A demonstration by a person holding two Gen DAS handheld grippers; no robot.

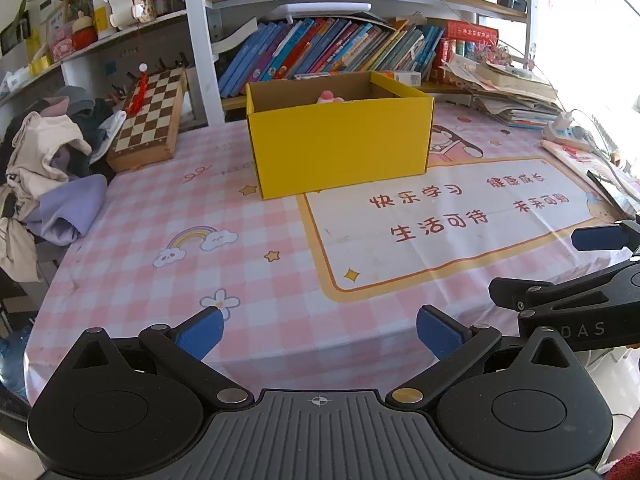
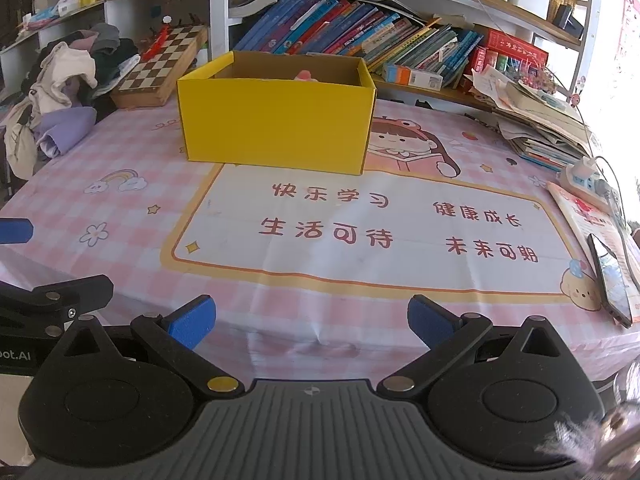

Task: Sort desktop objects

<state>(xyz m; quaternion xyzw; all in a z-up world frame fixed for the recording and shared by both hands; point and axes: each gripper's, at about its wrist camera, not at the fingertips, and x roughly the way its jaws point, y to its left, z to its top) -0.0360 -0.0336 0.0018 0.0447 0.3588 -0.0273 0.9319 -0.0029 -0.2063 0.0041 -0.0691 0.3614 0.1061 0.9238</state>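
An open yellow cardboard box stands on the pink checked tablecloth toward the back. A pink object shows just above its rim inside. My left gripper is open and empty near the table's front edge. My right gripper is open and empty, also near the front edge. The right gripper shows at the right of the left wrist view; part of the left gripper shows at the left of the right wrist view.
A folded chessboard leans at the back left beside a pile of clothes. Books fill the shelf behind. Stacked papers, a power strip and a phone lie at the right.
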